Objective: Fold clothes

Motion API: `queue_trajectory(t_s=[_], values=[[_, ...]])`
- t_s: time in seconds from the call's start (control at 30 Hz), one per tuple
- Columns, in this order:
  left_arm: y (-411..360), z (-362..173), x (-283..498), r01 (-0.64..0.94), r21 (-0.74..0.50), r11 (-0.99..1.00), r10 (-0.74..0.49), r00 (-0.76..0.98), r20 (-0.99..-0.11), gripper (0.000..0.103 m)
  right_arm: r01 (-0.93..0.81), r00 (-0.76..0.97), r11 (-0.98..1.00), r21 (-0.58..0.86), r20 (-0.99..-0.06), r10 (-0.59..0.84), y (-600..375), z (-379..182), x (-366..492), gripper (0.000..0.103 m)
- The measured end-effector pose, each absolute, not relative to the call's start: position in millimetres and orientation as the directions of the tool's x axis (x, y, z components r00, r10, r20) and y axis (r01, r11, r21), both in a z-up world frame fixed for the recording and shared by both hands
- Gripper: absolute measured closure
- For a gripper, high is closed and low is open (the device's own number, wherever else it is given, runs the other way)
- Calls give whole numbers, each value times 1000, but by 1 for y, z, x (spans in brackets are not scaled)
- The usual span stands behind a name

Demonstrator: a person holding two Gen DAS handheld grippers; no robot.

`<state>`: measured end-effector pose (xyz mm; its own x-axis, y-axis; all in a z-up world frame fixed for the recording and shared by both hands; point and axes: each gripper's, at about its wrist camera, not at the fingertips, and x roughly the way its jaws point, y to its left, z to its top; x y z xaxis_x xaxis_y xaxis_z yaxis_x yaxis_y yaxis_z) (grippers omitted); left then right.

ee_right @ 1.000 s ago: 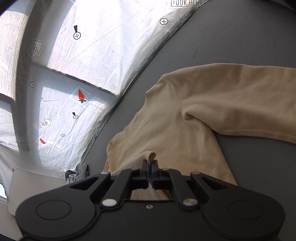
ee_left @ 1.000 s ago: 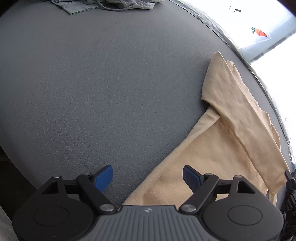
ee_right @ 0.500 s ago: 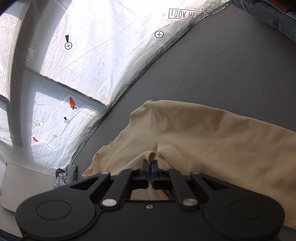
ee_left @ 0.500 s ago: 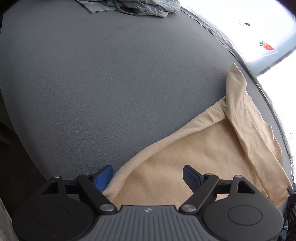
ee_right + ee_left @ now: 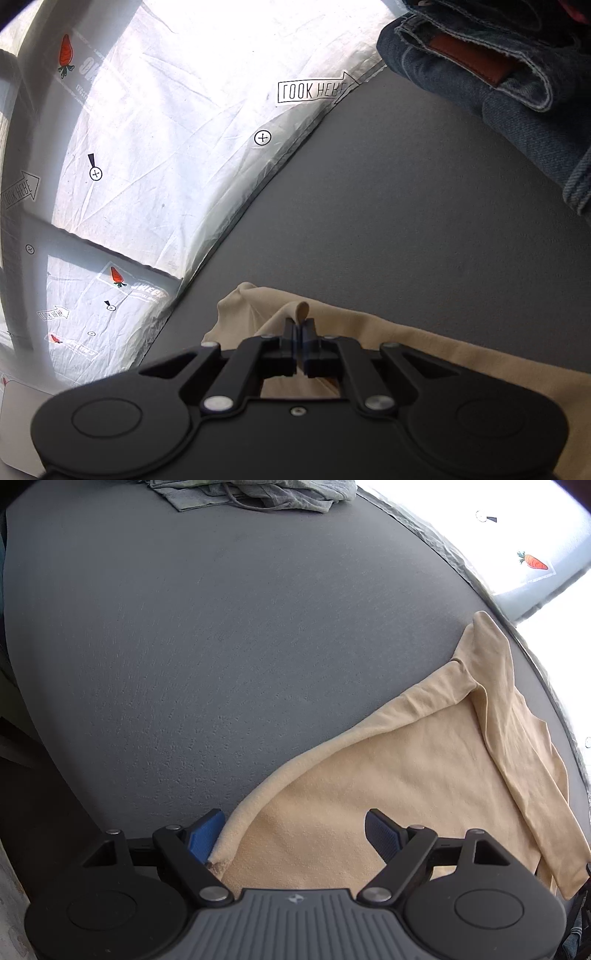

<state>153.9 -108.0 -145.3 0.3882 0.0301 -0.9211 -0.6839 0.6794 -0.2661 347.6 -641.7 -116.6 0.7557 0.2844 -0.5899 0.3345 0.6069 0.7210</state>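
Tan shirt (image 5: 388,786) lies at the near right part of the grey table (image 5: 221,646), one side rolled over along a diagonal fold edge, a sleeve draped along the right side toward the table rim. Likely mid-fold: that side is being carried across the body.

Right tongs (image 5: 301,328) are pinched fully together on a small tab of the shirt's cloth (image 5: 302,311), which sticks up between the tips; the fabric tents up toward the grip, so the cloth is lifted, not just pressed. Holding by the edge keeps the layer taut for laying over.

Left tongs (image 5: 293,830) stand wide, empty, hovering over the shirt's near corner; the left blue pad (image 5: 205,832) sits just beside the rolled edge. Contact cannot be told. Judged: poised to take that corner.

Left view only: fold line, sleeve, grey clothes (image 5: 258,494) at the far edge. Right view only: the grip itself, folded jeans (image 5: 498,74) at far right, white printed sheet (image 5: 166,129) beyond the rim.
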Motion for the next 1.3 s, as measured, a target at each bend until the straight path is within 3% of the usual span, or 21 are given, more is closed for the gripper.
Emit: queue_trajectory(t_s=[0.23, 0.47, 0.7, 0.93, 1.3], values=[[-102, -141, 161, -674, -285, 681, 21, 408, -913, 20, 401, 767, 647, 648, -624, 150, -665, -111, 342, 100], [-96, -147, 165, -669, -290, 684, 7, 404, -915, 20, 448, 709, 686, 573, -696, 118, -662, -119, 345, 99], [-92, -148, 161, -650, -297, 699, -4, 413, -911, 20, 482, 697, 664, 572, -709, 105, -645, -118, 323, 75], [-78, -152, 143, -611, -295, 735, -40, 396, -917, 19, 405, 717, 619, 673, -654, 242, -588, -120, 292, 74], [-23, -154, 148, -492, -243, 836, -90, 315, -945, 19, 395, 583, 509, 765, -637, 504, -432, -154, 253, 74]])
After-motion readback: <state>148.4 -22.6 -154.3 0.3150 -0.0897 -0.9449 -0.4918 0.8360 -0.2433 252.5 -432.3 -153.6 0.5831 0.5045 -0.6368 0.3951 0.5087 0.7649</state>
